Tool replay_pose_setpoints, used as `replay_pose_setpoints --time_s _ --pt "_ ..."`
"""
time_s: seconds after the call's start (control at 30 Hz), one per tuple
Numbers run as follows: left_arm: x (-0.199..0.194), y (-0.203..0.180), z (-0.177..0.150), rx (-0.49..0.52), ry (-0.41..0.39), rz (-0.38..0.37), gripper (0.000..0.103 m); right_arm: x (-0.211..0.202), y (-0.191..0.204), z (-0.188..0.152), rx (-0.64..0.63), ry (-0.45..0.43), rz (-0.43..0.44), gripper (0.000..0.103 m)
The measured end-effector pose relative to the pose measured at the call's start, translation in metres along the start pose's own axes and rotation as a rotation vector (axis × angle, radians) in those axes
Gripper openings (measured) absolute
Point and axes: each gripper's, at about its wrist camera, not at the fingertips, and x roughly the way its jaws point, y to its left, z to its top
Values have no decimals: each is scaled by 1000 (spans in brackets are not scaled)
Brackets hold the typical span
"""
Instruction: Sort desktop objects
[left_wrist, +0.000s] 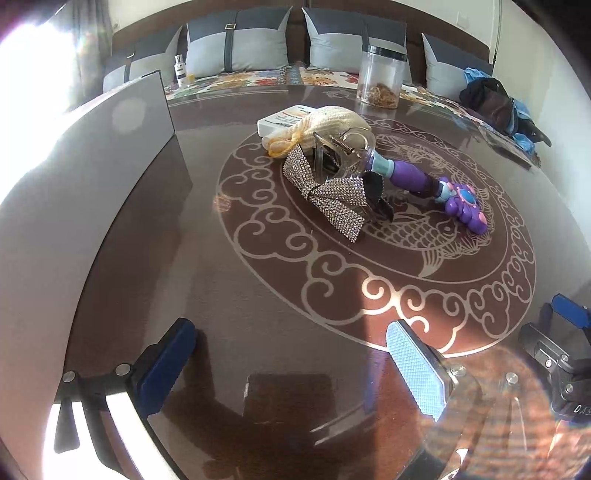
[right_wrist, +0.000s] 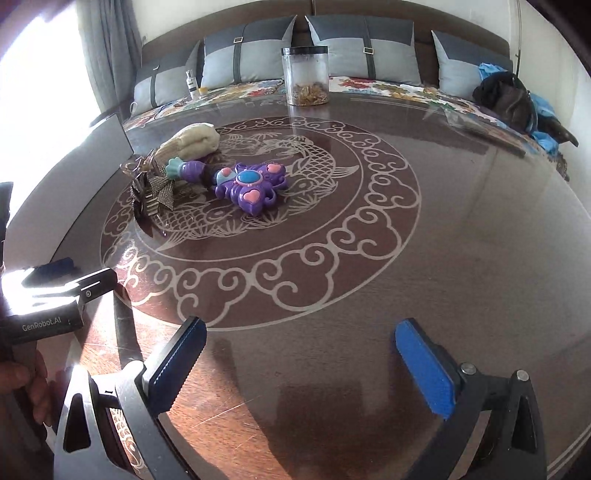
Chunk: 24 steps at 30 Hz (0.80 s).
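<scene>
A pile of objects lies at the middle of the round glass table (left_wrist: 258, 295): a rhinestone bow (left_wrist: 325, 192), a purple toy wand (left_wrist: 436, 188), a clear clip with a spring (left_wrist: 343, 147), a cream cloth bundle (left_wrist: 332, 120) and a white box (left_wrist: 284, 118). In the right wrist view the wand (right_wrist: 243, 182), bow (right_wrist: 159, 192) and cloth bundle (right_wrist: 192, 142) lie far left. My left gripper (left_wrist: 291, 354) is open and empty, low over the near table. My right gripper (right_wrist: 301, 354) is open and empty; it also shows in the left wrist view (left_wrist: 565, 339).
A clear jar with a black lid (left_wrist: 380, 75) stands at the table's far edge, also in the right wrist view (right_wrist: 306, 75). A grey panel (left_wrist: 110, 155) stands at the left. A sofa with cushions (right_wrist: 314, 48), a small bottle (left_wrist: 180, 70) and dark clothes (right_wrist: 517, 99) lie behind.
</scene>
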Motion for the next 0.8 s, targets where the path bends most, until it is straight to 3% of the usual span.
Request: replay_pose_setpoints --time_s 0.37,0.8 --pt "0 0 0 -3 -4 1 103 5 9 0 -48 20 -53 103" --pt "0 1 0 -3 -4 1 103 5 9 0 -50 20 -54 103"
